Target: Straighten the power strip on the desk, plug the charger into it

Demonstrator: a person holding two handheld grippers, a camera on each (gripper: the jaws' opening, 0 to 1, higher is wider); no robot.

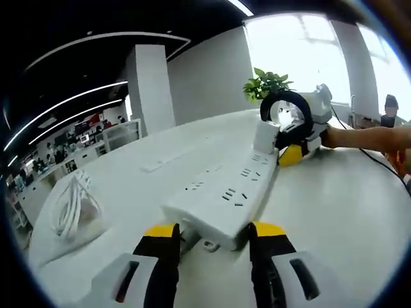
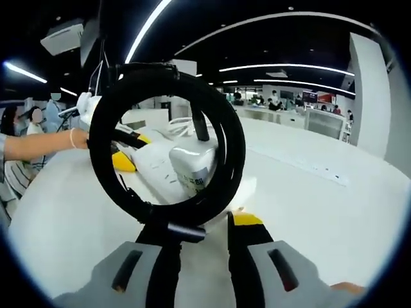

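1. The left gripper [image 1: 212, 239] grasps the near end of the white power strip [image 1: 225, 192], which lies on the white desk [image 1: 334, 205].
2. The right gripper [image 2: 204, 221] is clenched on the white charger [image 2: 192, 163], with its black cable coil [image 2: 128, 102] looped around it.
3. In the left gripper view, the charger [image 1: 265, 136] stands on the far end of the strip.
4. A bundle of white cable [image 1: 72, 202] lies apart on the desk.

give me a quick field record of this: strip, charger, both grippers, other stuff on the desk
power strip: white, on the desk, near end between the left gripper jaws
charger: white, at the strip's far end, whether seated cannot be told
black cable coil: looped around the charger
right gripper: shut on the coil
extras: white cable bundle, potted plant
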